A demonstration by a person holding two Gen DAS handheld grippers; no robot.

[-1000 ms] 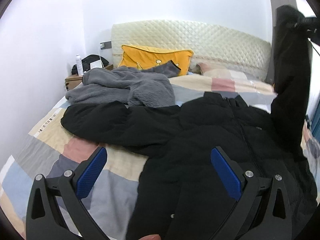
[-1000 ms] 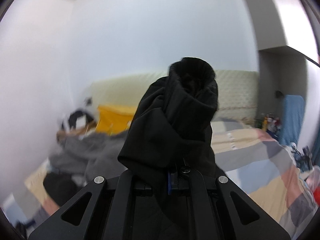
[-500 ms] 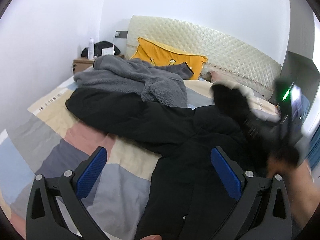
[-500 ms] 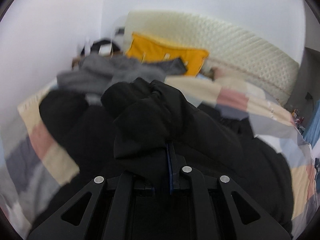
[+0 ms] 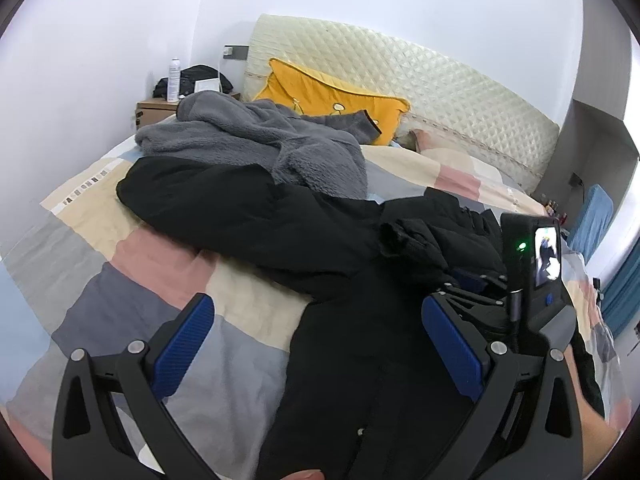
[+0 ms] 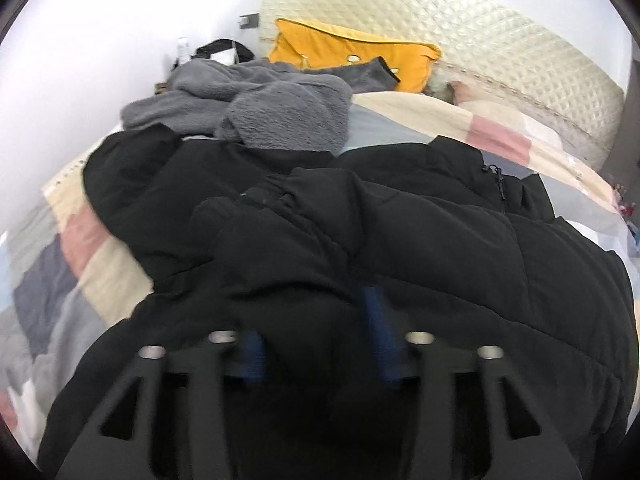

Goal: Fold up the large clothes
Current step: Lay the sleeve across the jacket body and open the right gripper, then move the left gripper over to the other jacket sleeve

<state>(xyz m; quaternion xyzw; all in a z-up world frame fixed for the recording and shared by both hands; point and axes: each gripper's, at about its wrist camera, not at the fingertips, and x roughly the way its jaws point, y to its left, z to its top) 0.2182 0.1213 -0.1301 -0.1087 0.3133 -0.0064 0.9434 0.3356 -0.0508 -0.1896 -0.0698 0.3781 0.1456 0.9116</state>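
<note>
A large black puffer jacket lies on the bed, its left sleeve stretched out to the left. Its right sleeve lies folded across the chest. My left gripper is open and empty just above the jacket's lower left part. My right gripper is open over the jacket's body, its blue pads apart with the folded sleeve lying loose ahead of them. The right gripper also shows in the left wrist view, low on the jacket.
A grey fleece garment lies heaped behind the jacket, with a yellow pillow and quilted headboard beyond. A nightstand with a bottle stands at the far left. The patchwork bedspread shows at the left.
My right gripper carried the raised sleeve down and leftward across the jacket's chest, then opened and let it go. My left gripper stayed open and shifted slightly.
</note>
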